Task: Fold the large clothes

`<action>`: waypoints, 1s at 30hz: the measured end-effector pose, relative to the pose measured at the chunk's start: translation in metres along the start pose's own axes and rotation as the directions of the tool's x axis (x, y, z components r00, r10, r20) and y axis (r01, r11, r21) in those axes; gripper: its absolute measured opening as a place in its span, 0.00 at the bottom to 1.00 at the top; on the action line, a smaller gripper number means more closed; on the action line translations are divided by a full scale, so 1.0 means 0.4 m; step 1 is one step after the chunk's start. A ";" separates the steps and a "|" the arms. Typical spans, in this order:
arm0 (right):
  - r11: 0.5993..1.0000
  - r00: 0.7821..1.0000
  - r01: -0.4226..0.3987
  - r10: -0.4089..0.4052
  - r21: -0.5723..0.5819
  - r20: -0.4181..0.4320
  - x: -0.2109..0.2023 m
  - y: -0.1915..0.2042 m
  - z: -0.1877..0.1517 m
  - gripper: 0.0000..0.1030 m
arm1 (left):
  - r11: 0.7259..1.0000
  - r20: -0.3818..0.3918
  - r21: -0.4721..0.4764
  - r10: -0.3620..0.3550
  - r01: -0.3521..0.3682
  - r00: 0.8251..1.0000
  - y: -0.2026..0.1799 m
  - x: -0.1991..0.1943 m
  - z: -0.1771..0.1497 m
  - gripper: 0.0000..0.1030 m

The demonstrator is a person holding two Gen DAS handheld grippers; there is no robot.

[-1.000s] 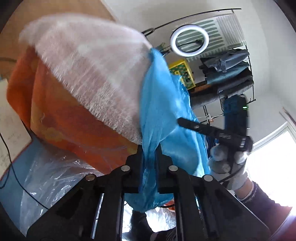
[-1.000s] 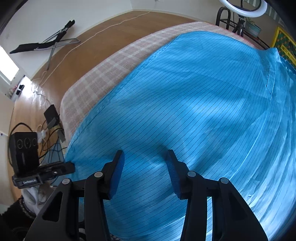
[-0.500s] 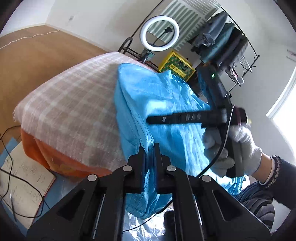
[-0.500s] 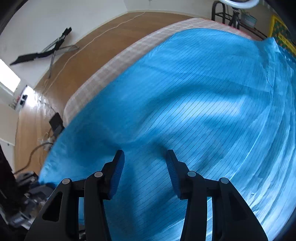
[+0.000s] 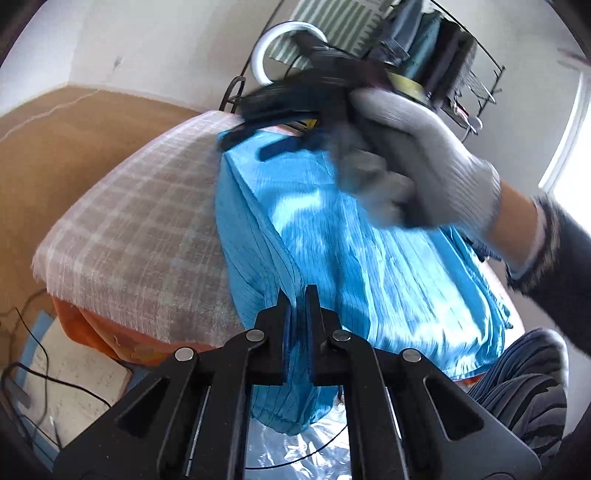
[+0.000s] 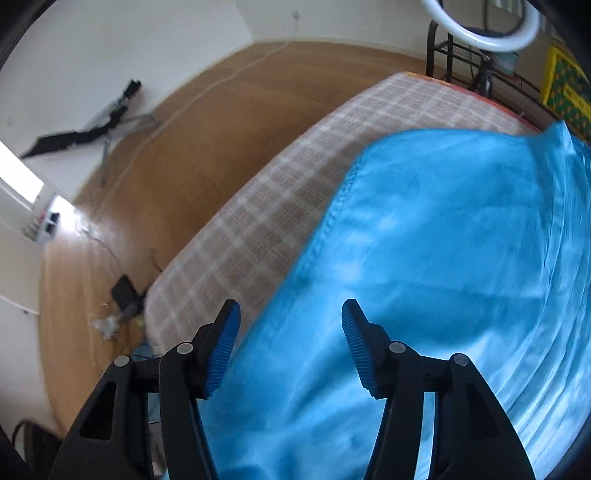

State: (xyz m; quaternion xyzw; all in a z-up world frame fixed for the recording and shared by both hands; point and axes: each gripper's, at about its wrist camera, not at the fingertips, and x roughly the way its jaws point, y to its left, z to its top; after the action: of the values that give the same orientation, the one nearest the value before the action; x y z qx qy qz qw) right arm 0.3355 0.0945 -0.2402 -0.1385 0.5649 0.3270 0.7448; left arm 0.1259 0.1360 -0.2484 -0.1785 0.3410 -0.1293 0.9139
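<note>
Since the earlier frames my right tongs (image 6: 291, 325) have travelled toward the garment's (image 6: 424, 258) far hem, which now crosses the centre of the right view, with checked cloth (image 6: 258, 221) showing at left where blue filled the picture; their jaws have just been opening and stand fairly wide, with nothing between them. My left tongs (image 5: 295, 306) are clamped on a gathered edge of the garment at lower centre of the left view, holding that side up, I judge, so the fabric stays taut while the other hand goes for a new hold. The garment lies across the checked cloth on the table, its near end hanging past the edge. My gloved right hand (image 5: 417, 162), blurred, fills the upper right of the left view, with the tool it carries above the far hem. Around: ring light (image 6: 480, 29) and rack at upper right, yellow box (image 6: 565, 85), cables on the wooden floor (image 6: 177, 140). Nothing stands between the open jaws and the hem.
</note>
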 end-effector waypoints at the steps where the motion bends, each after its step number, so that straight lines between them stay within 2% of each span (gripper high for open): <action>1: 0.998 0.998 0.055 -0.056 -0.018 -0.017 0.023 0.017 0.020 0.55 | 1.000 -0.001 0.008 -0.001 0.001 1.000 -0.005 0.003 0.001 0.04; 5: 0.989 0.987 0.139 -0.142 -0.051 -0.071 0.079 0.037 0.050 0.55 | 1.000 -0.007 0.025 -0.007 0.007 1.000 -0.013 0.011 0.002 0.04; 9: 0.960 0.959 0.256 -0.268 -0.115 -0.096 0.115 0.040 0.047 0.53 | 0.999 -0.015 0.033 -0.012 0.012 1.000 -0.021 0.012 -0.001 0.04; 10: 0.953 0.953 0.278 -0.289 -0.119 -0.095 0.117 0.031 0.047 0.49 | 0.999 -0.017 0.036 -0.013 0.014 1.000 -0.021 0.013 -0.003 0.04; 11: 0.949 0.948 0.291 -0.303 -0.120 -0.096 0.121 0.025 0.049 0.37 | 0.999 -0.019 0.038 -0.014 0.015 1.000 -0.021 0.013 -0.004 0.04; 12: 0.948 0.947 0.295 -0.307 -0.118 -0.096 0.120 0.017 0.047 0.30 | 0.999 -0.019 0.041 -0.013 0.014 1.000 -0.024 0.012 -0.005 0.04; 13: 0.948 0.946 0.298 -0.309 -0.107 -0.096 0.120 0.004 0.043 0.15 | 0.999 -0.020 0.046 -0.013 0.014 1.000 -0.024 0.011 -0.005 0.04; 14: 0.948 0.946 0.301 -0.310 -0.099 -0.094 0.118 -0.004 0.041 0.06 | 0.999 -0.022 0.052 -0.012 0.013 1.000 -0.028 0.011 -0.006 0.04; 15: 0.950 0.948 0.301 -0.308 -0.089 -0.084 0.111 -0.016 0.037 0.05 | 0.998 -0.021 0.055 -0.012 0.013 1.000 -0.031 0.009 -0.006 0.04; 21: 0.976 0.976 0.215 -0.216 0.036 0.034 0.010 -0.088 0.017 0.01 | 0.995 -0.024 0.102 -0.011 0.013 1.000 -0.071 0.001 -0.003 0.04; 24: 0.982 0.983 0.127 -0.144 0.142 0.115 -0.063 -0.153 -0.010 0.01 | 0.989 -0.027 0.147 -0.012 0.016 1.000 -0.105 -0.004 0.004 0.03; 27: 0.976 0.972 0.022 -0.071 0.216 0.222 -0.139 -0.216 -0.058 0.01 | 0.979 -0.035 0.202 -0.017 0.024 0.999 -0.151 -0.009 0.009 0.04; 30: 0.958 0.950 -0.068 -0.023 0.279 0.310 -0.195 -0.286 -0.113 0.01 | 0.964 -0.056 0.261 -0.030 0.043 0.998 -0.200 -0.007 0.011 0.04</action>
State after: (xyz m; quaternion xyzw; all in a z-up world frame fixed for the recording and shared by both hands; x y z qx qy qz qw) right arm 0.3637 -0.0430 -0.2008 0.0305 0.4839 0.2679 0.8326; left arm 0.1177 0.0658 -0.2103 -0.0592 0.3411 -0.1945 0.9178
